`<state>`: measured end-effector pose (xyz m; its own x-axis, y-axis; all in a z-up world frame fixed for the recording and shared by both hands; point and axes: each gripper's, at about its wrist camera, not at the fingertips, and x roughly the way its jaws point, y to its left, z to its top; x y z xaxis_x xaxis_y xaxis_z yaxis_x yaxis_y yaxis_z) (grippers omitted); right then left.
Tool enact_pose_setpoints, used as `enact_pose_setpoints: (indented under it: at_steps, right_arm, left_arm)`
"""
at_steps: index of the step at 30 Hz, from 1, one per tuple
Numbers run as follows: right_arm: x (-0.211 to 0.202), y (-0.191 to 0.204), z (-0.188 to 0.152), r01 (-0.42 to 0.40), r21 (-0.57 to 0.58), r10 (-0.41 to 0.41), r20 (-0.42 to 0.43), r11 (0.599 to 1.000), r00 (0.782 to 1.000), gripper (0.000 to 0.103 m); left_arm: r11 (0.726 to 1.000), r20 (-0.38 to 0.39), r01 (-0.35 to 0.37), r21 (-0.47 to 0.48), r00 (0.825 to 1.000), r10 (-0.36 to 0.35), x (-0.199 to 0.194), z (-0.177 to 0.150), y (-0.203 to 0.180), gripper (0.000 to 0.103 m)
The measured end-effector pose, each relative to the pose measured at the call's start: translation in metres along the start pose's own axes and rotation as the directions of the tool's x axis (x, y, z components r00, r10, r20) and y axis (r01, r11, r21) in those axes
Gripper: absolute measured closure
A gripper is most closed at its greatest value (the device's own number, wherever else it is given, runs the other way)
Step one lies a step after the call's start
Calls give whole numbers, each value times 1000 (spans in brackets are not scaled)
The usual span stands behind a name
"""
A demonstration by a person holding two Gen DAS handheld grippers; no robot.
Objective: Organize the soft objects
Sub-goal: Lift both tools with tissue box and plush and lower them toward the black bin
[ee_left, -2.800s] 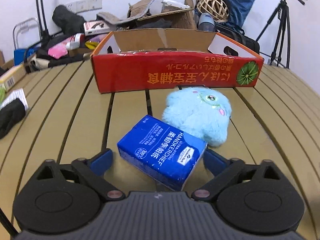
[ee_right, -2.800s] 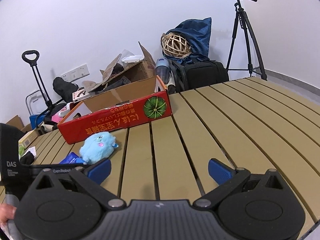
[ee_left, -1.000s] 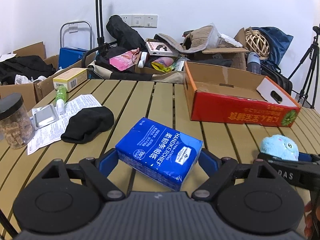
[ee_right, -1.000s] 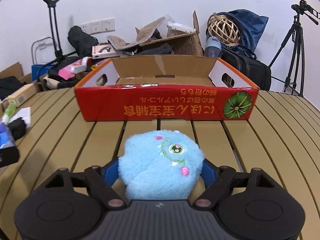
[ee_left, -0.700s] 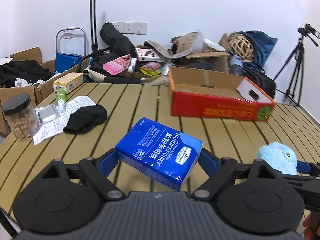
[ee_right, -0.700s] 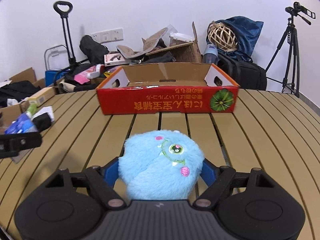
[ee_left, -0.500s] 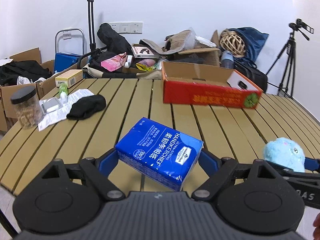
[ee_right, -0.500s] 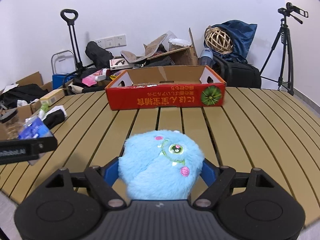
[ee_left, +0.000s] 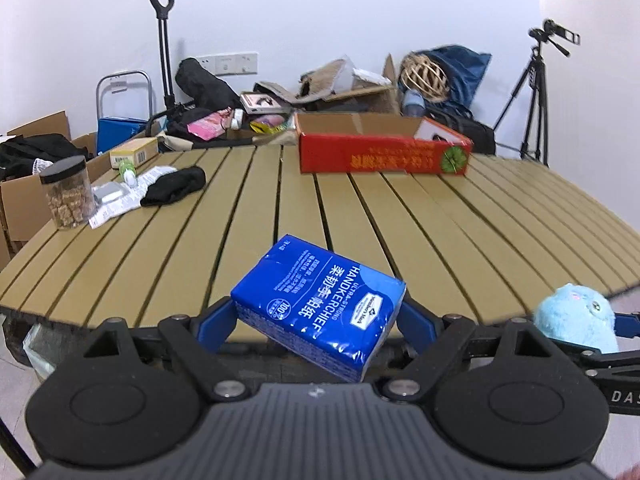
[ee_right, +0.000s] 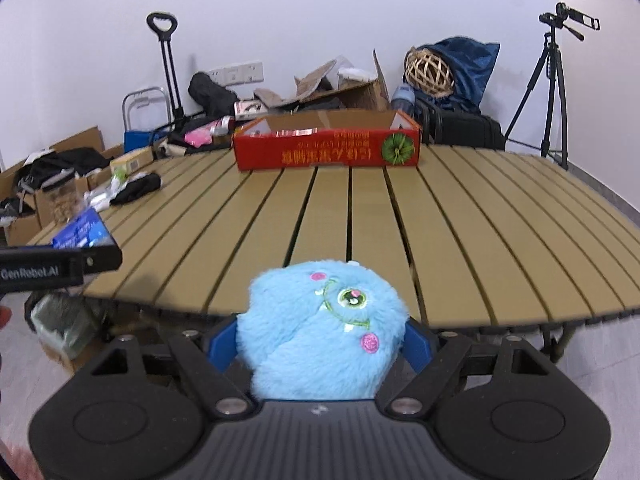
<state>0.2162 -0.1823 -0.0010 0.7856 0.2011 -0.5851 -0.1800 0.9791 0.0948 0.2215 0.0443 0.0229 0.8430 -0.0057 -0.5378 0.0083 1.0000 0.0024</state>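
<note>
My left gripper (ee_left: 316,322) is shut on a blue handkerchief tissue pack (ee_left: 320,308), held tilted in the air over the near edge of the slatted table (ee_left: 400,216). The right gripper (ee_right: 320,340) is shut on a fluffy light-blue plush toy (ee_right: 320,332), also held just off the table's near edge. In the left wrist view the plush (ee_left: 574,316) shows at the lower right. In the right wrist view the tissue pack (ee_right: 82,232) shows at the left. A red open cardboard box (ee_right: 326,150) stands at the table's far side.
A black soft cloth (ee_left: 174,186), papers and a jar of brown cubes (ee_left: 66,192) sit at the table's left. Clutter of boxes, bags and a trolley lies behind the table. A tripod (ee_right: 554,80) stands at the far right.
Both grippers have pulled back from the red box toward the table's near edge, each keeping its object. The box now looks much smaller and farther away.
</note>
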Motion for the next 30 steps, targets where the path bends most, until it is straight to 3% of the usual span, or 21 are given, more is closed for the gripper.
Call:
enact_pose_setpoints:
  at_steps: [12,18,23,30]
  right_arm:
    - [12,7,-84,-22,35,28,-194,999,981,22]
    - [24,9,-119,-18,46,30,-290,999,956,22]
    - [38,8,-141,-7,52,26,-363,999,931,22]
    - [58,-9,-159,39,81,0,-438,996,899,22]
  left_arm:
    - [996,-180,32,78,984,-17,2,-77,-7,16]
    - [994,-301,47,103,953,-14,15,-112,-13,16]
    - [988,-360,46,149,933,11,30,-127,-23,16]
    - [985,-465,66,159,885,16,54,-143,-30,16]
